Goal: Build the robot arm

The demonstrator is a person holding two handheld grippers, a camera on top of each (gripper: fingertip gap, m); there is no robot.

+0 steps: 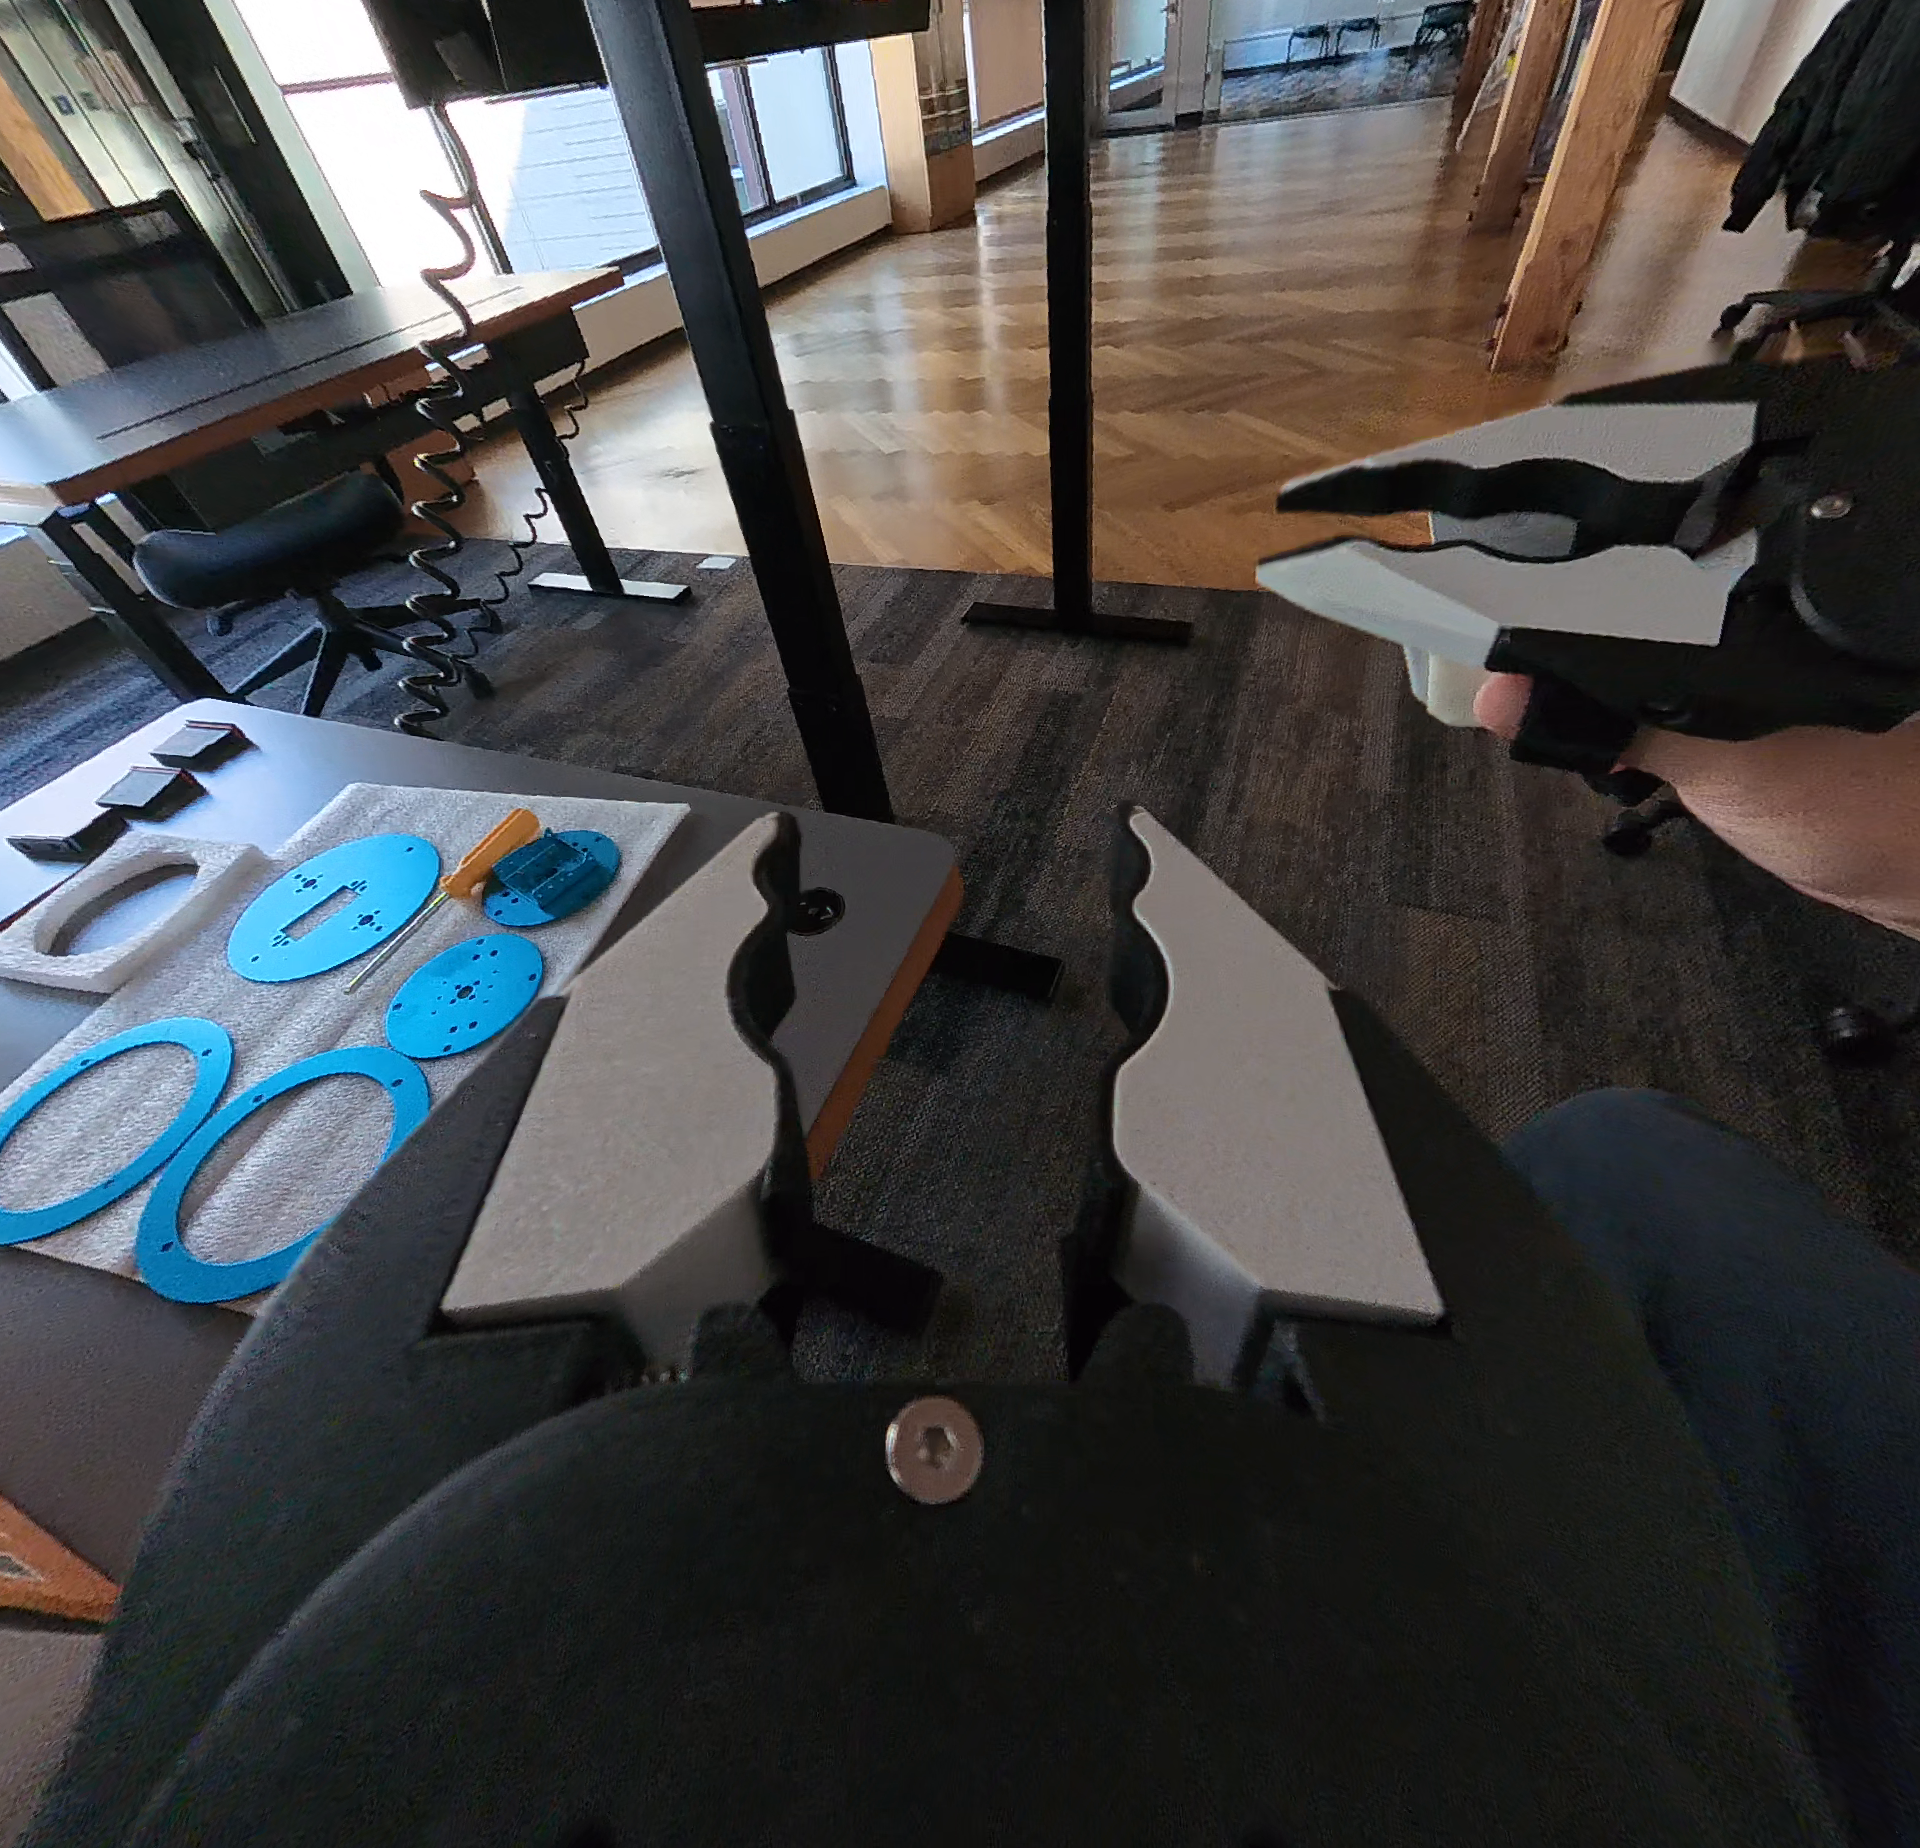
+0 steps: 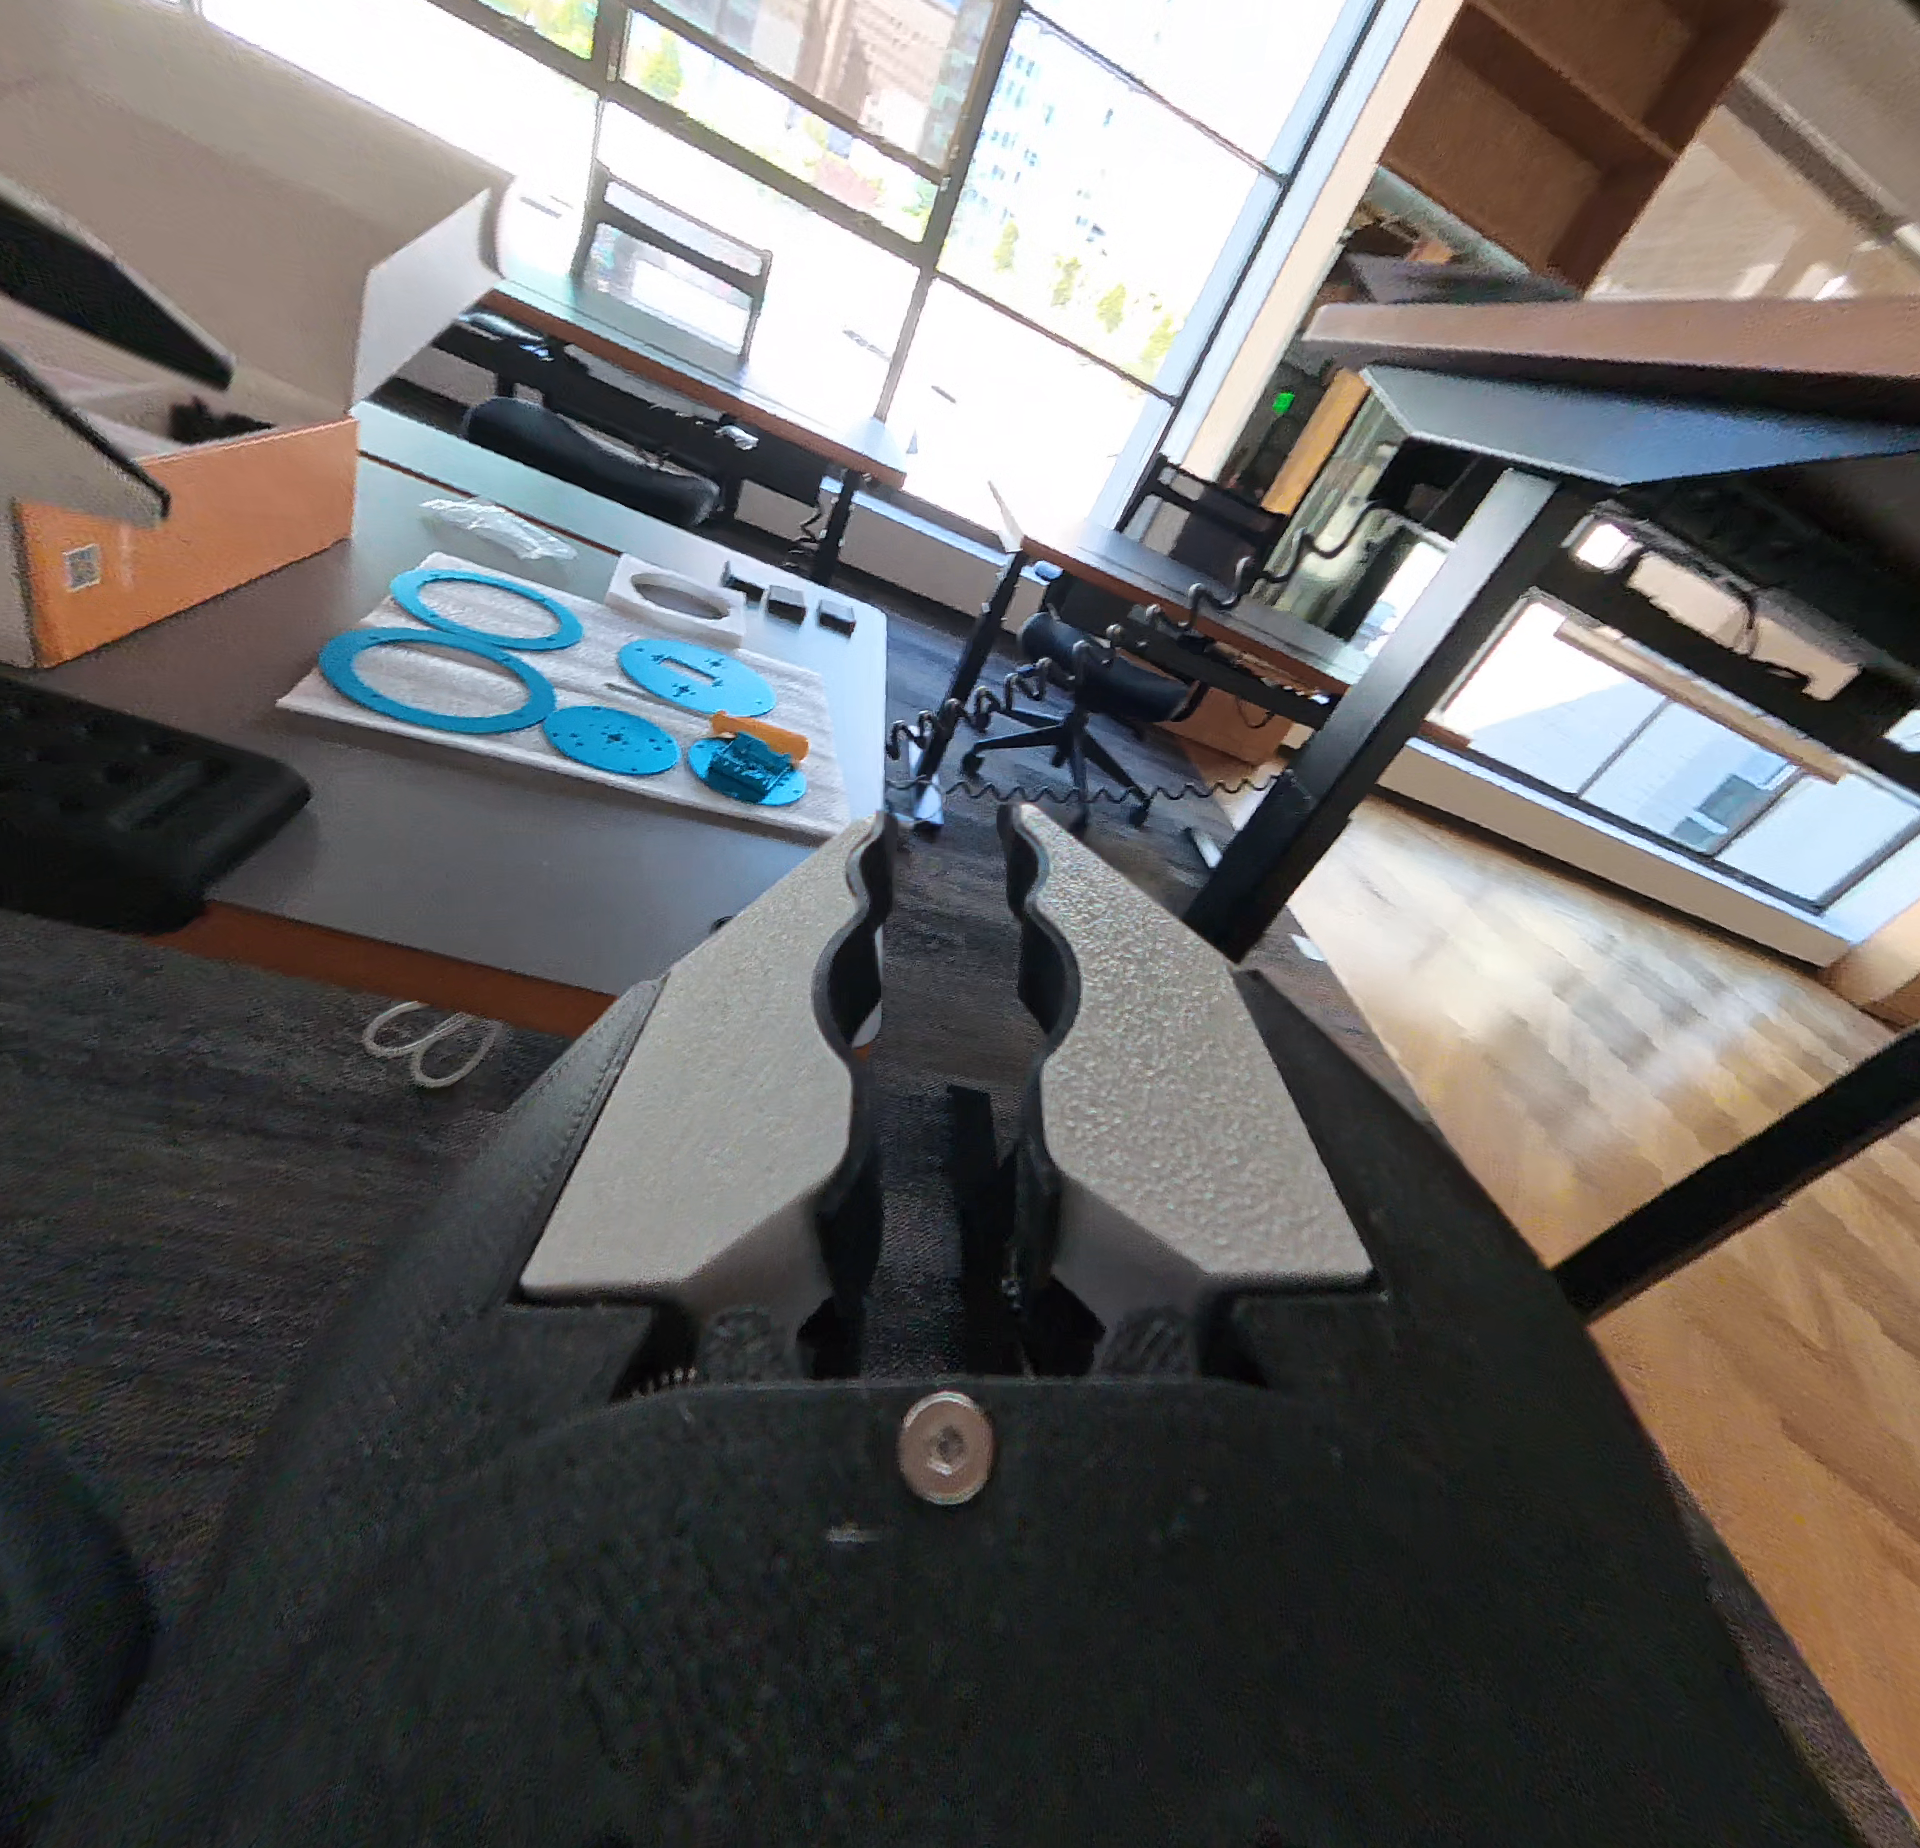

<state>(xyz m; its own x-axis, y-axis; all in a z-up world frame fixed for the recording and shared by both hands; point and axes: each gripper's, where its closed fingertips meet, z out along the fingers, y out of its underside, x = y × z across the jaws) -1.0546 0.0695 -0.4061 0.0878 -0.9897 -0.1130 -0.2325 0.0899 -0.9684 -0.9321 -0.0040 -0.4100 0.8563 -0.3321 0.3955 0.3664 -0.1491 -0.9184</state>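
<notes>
My left gripper is open and empty, held above the right front corner of a grey table. My right gripper is open by a narrow gap and empty. It is held off the table's right side above the carpet, and it also shows in the left wrist view with a hand on it. On a white foam mat lie two blue rings, a slotted blue disc, a smaller blue disc, a blue assembly and an orange-handled screwdriver. The left gripper shows at the right wrist view's left edge.
A white foam frame and small black parts lie at the mat's far end. An orange-and-white box and a black tray sit on the table. Tall black desk legs, a stool and coiled cables stand beyond on carpet.
</notes>
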